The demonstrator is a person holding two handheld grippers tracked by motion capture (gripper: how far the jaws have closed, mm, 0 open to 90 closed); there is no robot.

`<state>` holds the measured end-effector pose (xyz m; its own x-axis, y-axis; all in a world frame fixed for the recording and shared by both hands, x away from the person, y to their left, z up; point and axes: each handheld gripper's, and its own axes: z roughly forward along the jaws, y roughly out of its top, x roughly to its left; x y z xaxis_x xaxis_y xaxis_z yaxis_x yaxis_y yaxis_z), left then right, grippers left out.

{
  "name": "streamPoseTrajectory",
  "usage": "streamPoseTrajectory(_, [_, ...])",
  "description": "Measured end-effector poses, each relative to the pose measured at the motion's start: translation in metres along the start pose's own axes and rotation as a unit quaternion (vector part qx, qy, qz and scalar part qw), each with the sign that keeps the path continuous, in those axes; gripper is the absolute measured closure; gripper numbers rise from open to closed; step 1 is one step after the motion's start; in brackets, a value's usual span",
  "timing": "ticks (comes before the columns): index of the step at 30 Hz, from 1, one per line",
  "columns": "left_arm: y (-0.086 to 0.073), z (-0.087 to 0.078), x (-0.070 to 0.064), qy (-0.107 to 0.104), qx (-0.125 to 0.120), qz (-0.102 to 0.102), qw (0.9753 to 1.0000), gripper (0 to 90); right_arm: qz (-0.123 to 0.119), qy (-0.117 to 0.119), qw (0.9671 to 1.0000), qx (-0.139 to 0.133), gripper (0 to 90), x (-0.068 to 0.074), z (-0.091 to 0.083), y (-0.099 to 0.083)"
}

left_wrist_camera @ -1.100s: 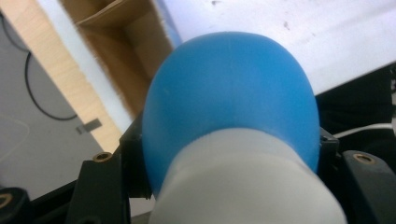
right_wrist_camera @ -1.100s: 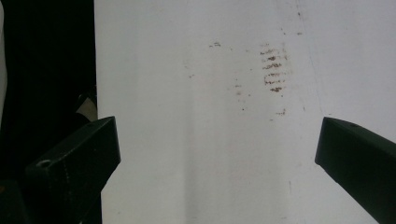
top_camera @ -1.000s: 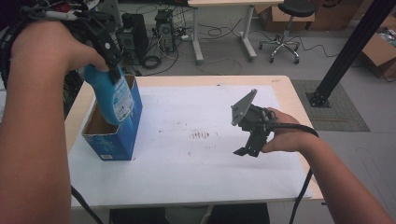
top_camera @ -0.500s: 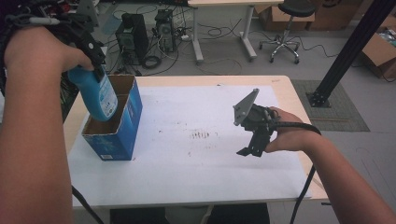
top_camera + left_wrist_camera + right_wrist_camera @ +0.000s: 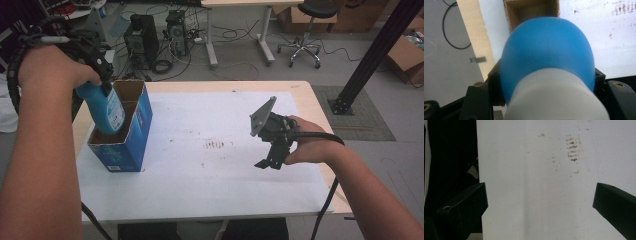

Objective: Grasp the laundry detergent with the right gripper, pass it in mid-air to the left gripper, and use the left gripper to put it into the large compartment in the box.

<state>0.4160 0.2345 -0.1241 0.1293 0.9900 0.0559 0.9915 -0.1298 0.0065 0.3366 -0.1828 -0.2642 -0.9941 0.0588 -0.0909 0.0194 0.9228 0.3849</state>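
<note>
A blue bottle (image 5: 106, 108) with a white label hangs tilted, its lower end inside the open top of a blue cardboard box (image 5: 131, 145) at the table's left. My left gripper (image 5: 102, 81) is shut on the bottle's upper part. In the left gripper view the blue bottle (image 5: 546, 50) bulges between the jaws above its white neck, and the box's brown inside (image 5: 531, 8) lies beyond it. My right gripper (image 5: 268, 162) hovers over the white mat at centre right, a little above the surface. Its jaws stand wide apart in the right gripper view, the right gripper (image 5: 540, 202) holding nothing.
A white mat (image 5: 200, 185) covers most of the wooden table (image 5: 305, 87). A patch of brown smudges (image 5: 215, 145) marks the mat's middle. Beyond the table's far edge, computer towers (image 5: 142, 32), cables and an office chair (image 5: 305, 30) stand on the floor. A black post (image 5: 370, 55) rises at right.
The left gripper has carried the bottle leftward and down, so its lower end now sits in the box's opening. The right gripper has barely shifted.
</note>
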Motion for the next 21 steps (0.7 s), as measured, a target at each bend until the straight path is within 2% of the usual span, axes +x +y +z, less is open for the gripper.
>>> streamPoseTrajectory(5, [0.002,0.009,-0.001,0.006,0.001,0.002,1.0000,37.9,0.001,0.000,1.0000,0.001,0.0,0.000,0.000,-0.001])
streamPoseTrajectory(8, [0.003,0.021,0.001,-0.003,0.000,0.000,1.0000,37.9,0.000,0.001,1.0000,0.004,0.0,0.000,0.001,-0.001])
streamPoseTrajectory(15, [0.007,0.040,0.002,-0.005,0.008,0.003,0.9999,37.9,0.000,0.003,1.0000,0.008,0.0,0.001,0.002,0.000])
streamPoseTrajectory(17, [0.008,0.045,0.001,-0.006,0.004,-0.001,1.0000,37.8,0.001,0.003,1.0000,0.008,0.0,0.001,0.002,0.000])
streamPoseTrajectory(18, [0.009,0.052,0.001,-0.001,0.011,0.000,0.9999,37.9,0.001,0.003,1.0000,0.008,0.0,0.001,0.002,0.000])
streamPoseTrajectory(19, [0.009,0.052,0.001,-0.001,0.011,0.000,0.9999,37.9,0.001,0.003,1.0000,0.008,0.0,0.001,0.002,0.000])
streamPoseTrajectory(21, [0.009,0.061,0.003,-0.007,0.012,-0.004,0.9999,37.9,0.000,0.005,0.9999,0.011,0.0,0.002,0.003,0.000])
